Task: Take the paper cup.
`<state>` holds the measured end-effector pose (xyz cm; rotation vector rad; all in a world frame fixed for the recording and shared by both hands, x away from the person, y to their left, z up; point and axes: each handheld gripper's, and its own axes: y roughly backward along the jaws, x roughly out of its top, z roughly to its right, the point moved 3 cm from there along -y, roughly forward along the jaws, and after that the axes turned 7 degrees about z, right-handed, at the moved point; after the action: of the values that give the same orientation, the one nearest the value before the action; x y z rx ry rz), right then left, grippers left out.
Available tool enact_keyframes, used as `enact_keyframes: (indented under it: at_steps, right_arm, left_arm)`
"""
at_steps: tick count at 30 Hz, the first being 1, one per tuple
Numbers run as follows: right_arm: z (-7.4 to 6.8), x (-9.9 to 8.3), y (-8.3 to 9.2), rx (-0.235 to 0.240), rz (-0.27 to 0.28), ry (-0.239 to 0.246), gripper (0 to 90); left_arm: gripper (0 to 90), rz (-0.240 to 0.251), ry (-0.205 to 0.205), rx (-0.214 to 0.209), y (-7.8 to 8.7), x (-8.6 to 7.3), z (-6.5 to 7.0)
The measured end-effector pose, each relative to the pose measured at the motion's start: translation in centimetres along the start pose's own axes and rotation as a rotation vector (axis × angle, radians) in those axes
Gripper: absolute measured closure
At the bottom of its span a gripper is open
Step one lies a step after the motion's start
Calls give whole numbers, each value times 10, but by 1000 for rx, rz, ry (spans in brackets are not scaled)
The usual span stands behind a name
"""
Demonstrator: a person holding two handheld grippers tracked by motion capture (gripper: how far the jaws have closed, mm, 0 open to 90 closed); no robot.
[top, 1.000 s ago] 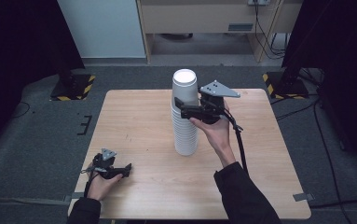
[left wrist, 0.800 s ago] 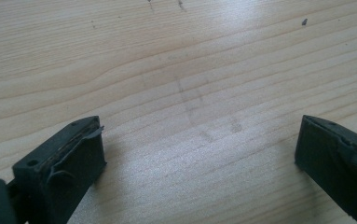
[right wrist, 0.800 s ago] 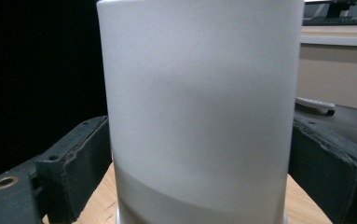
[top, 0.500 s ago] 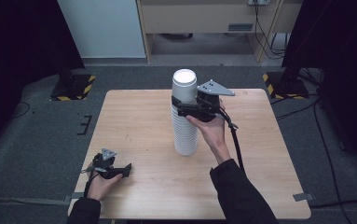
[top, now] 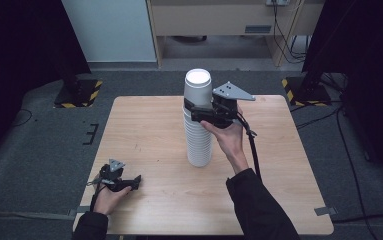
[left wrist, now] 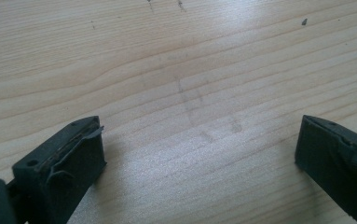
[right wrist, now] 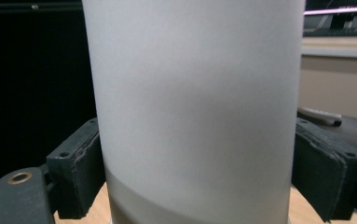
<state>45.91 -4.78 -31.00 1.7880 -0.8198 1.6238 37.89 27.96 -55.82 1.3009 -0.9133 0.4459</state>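
A tall stack of white paper cups [top: 198, 140] stands upside down near the middle of the wooden table [top: 144, 125]. My right gripper [top: 191, 110] reaches in from the right, level, at the top cup [top: 198, 89]. Its jaws have just been closing with that cup between them. In the right gripper view both pads [right wrist: 80, 177] lie against the sides of the white cup [right wrist: 195, 102]. My left gripper [top: 129, 183] rests on the table at the front left. Its jaws stand wide open over bare wood [left wrist: 199, 140].
The table's front and left parts lie bare around the left hand. The right gripper's black cable [top: 253, 150] trails along the forearm. Behind the table are a light cabinet [top: 114, 30] and dark stands with striped feet [top: 79, 95].
The right gripper has slid left against the top of the stack, and its jaws have come in onto the top cup. The left hand and its gripper stay put.
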Motion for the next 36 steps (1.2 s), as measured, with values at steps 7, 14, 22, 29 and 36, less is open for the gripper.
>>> enact_keyframes:
  at_steps: [7, 14, 22, 29, 36]
  right_arm:
    - [0, 14, 2, -2, 29, -6, 142]
    - [3, 28, 7, -4, 72, -20, 143]
    - [1, 45, 14, 8, 116, -31, 143]
    - [1, 58, 23, 9, 147, -28, 143]
    - [10, 66, 37, -11, 171, -46, 142]
  left_arm:
    - [5, 0, 0, 0, 0, 0, 0]
    - [5, 0, 0, 0, 0, 0, 0]
    - [5, 0, 0, 0, 0, 0, 0]
    - [5, -1, 0, 0, 0, 0, 0]
    - [5, 0, -1, 0, 0, 0, 0]
